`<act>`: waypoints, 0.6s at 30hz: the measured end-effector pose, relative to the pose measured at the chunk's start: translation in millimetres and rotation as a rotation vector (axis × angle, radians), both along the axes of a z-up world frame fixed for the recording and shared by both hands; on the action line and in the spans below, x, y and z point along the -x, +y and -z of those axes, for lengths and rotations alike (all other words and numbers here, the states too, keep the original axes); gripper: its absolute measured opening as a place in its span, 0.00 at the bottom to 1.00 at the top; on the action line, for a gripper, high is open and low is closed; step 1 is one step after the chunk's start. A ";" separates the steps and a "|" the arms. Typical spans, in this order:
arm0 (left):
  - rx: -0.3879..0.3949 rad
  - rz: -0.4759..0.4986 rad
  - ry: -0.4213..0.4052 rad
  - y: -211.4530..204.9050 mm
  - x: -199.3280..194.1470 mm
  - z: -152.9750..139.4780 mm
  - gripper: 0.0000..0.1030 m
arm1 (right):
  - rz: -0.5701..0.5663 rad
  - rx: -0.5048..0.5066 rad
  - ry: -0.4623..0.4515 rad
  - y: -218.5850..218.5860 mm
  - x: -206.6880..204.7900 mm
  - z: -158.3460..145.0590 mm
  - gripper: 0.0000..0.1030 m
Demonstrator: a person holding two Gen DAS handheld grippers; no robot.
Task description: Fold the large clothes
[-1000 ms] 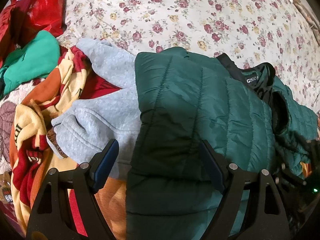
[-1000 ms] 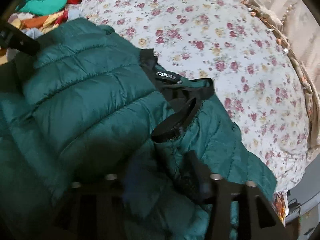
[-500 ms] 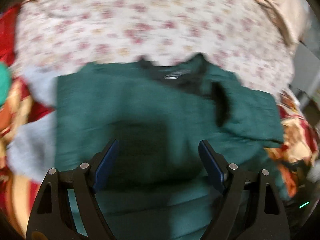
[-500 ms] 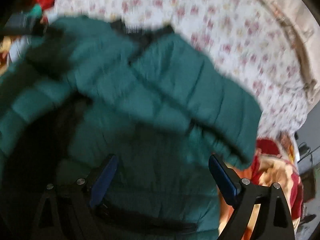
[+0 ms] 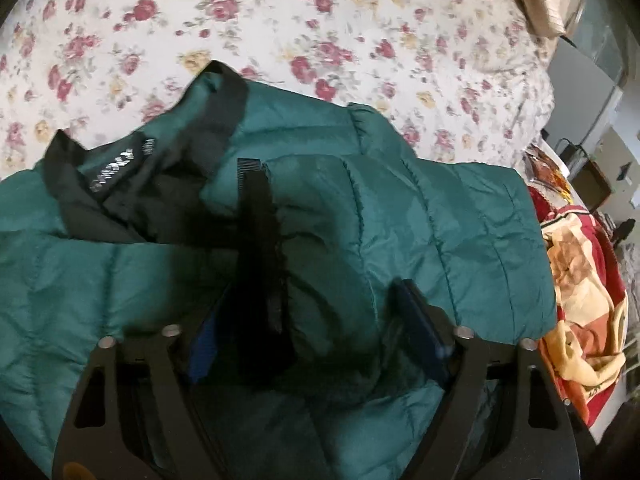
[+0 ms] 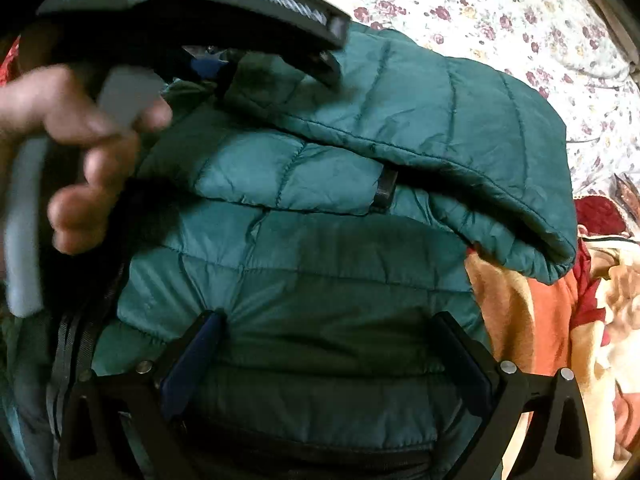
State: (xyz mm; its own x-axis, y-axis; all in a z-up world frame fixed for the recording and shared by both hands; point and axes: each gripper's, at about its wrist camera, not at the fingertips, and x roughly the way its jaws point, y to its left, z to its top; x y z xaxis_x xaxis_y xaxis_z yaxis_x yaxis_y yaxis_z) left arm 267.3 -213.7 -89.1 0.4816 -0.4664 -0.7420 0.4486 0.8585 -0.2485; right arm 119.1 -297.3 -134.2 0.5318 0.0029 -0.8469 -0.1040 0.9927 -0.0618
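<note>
A dark green quilted puffer jacket (image 5: 420,224) with black lining and a black collar (image 5: 112,168) lies on the floral bedspread (image 5: 320,32). My left gripper (image 5: 312,328) is open, its jaws standing either side of a fold of jacket with a black strap (image 5: 260,240) between them. In the right wrist view the jacket (image 6: 320,264) fills the frame, with a sleeve (image 6: 460,128) folded across its top. My right gripper (image 6: 332,344) is open over the jacket's body. The hand holding the left gripper (image 6: 80,140) shows at the upper left.
A red, orange and cream patterned blanket (image 5: 576,288) lies to the right of the jacket, also in the right wrist view (image 6: 552,320). The bed's right edge (image 5: 548,92) is near, with room furniture beyond it.
Both grippers have swung right over the jacket. The right gripper has opened and let go of the jacket. The sleeve now lies folded across the jacket. The pile of other clothes has left view.
</note>
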 end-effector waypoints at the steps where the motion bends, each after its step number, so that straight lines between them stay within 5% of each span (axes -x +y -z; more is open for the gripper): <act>1: 0.009 0.015 0.011 -1.3 0.8 2.0 0.33 | -0.002 0.004 0.001 1.3 0.2 0.2 1.00; 3: 0.033 0.010 0.029 2.3 4.5 1.0 0.16 | -0.004 0.006 0.002 3.2 1.3 2.5 1.00; 9: 0.079 0.009 -0.068 26.6 30.6 -37.4 0.15 | 0.005 0.020 0.011 5.1 5.1 2.8 1.00; 18: 0.063 -0.108 -0.199 125.9 71.3 -73.9 0.15 | 0.016 0.051 -0.007 11.6 9.4 2.0 1.00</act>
